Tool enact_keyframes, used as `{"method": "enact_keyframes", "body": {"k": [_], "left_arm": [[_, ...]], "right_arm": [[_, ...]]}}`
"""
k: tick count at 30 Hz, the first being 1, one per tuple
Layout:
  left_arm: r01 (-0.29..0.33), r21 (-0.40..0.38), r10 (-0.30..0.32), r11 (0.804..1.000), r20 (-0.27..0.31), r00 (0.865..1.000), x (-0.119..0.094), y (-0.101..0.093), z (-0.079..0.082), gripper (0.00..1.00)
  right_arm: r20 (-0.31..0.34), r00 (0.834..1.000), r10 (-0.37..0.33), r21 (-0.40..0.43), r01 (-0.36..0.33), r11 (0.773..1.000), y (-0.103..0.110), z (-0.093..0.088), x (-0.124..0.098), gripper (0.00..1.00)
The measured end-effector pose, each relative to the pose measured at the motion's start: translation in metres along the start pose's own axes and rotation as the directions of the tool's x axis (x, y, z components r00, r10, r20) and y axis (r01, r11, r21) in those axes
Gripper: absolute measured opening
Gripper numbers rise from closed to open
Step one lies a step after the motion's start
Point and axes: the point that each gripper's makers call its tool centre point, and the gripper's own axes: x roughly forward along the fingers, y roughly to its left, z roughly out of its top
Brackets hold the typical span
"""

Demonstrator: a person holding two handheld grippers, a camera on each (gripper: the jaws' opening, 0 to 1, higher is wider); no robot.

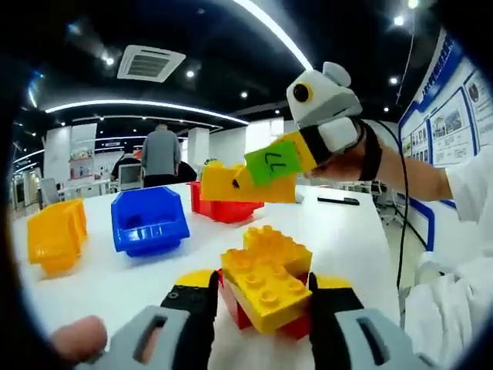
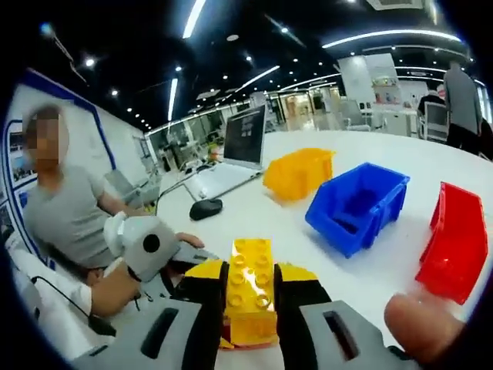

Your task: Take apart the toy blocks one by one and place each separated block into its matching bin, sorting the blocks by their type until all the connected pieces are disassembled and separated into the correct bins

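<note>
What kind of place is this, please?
Probably an open-plan office or demo hall: a long white table with a laptop, a ceiling air-conditioning vent among strip lights, and display posters on the wall.

Bright ceiling strip lights (image 1: 139, 104), sharp centre, fisheye-bent, blurred edges.

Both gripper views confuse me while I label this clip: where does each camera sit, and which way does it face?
Left gripper view: rides the left tongs, which clamp a yellow-and-red block stack; faces the right tongs, carrying a yellow block.
Right gripper view: rides the right tongs, shut on that yellow block; faces laptop, thumb showing.
Shared: yellow bin, blue bin, red bin.
</note>
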Motion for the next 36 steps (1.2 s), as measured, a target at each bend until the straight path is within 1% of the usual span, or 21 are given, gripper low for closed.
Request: {"method": "enact_keyframes", "body": {"k": [2,4,6,7,10,12,17,21,24,28,32,36], "left_arm": [[-0.001,-0.005,0.001,1.0,0.007,1.0,-0.004,0.003,0.003,0.54],[-0.015,-0.002,0.015,1.0,0.018,1.0,-0.011,0.01,0.008,0.54],[-0.013,-0.011,0.014,1.0,0.03,0.999,-0.016,0.013,0.012,0.55],[-0.013,-0.012,0.014,1.0,0.033,0.999,-0.018,0.014,0.014,0.55],[-0.024,-0.004,0.024,1.0,0.035,0.999,-0.023,0.018,0.015,0.56],[-0.03,-0.002,0.03,1.0,0.035,0.999,-0.026,0.022,0.015,0.55],[-0.043,0.01,0.043,0.999,0.018,0.999,-0.028,0.026,0.011,0.55],[-0.043,0.012,0.043,0.999,0.008,0.999,-0.029,0.027,0.008,0.55],[-0.058,0.009,0.058,0.998,0.004,0.998,-0.033,0.032,0.007,0.55],[-0.11,-0.012,0.11,0.994,0.014,0.994,-0.042,0.046,0.01,0.54],[-0.118,-0.032,0.119,0.992,0.027,0.993,-0.048,0.052,0.01,0.53],[-0.113,-0.036,0.114,0.993,0.021,0.993,-0.047,0.051,0.007,0.53]], "right_arm": [[0.01,1.0,-0.007,0.001,0.007,1.0,0.0,0.008,0.0,0.25],[0.022,1.0,-0.015,-0.004,0.015,1.0,-0.002,0.019,0.001,0.25],[0.032,0.999,-0.018,-0.003,0.018,1.0,-0.001,0.029,0.005,0.25],[0.039,0.999,-0.021,0.0,0.021,1.0,-0.001,0.036,0.009,0.25],[0.044,0.999,-0.03,0.001,0.03,1.0,-0.002,0.05,0.02,0.25],[0.044,0.998,-0.041,-0.01,0.041,0.999,0.002,0.058,0.029,0.25],[0.025,0.997,-0.068,-0.03,0.069,0.997,0.0,0.079,0.057,0.25],[0.013,0.996,-0.084,-0.04,0.084,0.996,-0.002,0.091,0.077,0.25],[0.004,0.995,-0.098,-0.043,0.098,0.994,-0.005,0.1,0.095,0.25],[-0.002,0.993,-0.117,-0.044,0.117,0.992,-0.011,0.113,0.122,0.25],[-0.023,0.987,-0.158,-0.05,0.156,0.986,-0.025,0.122,0.152,0.25],[-0.035,0.983,-0.18,-0.019,0.18,0.984,-0.038,0.129,0.181,0.25]]}}
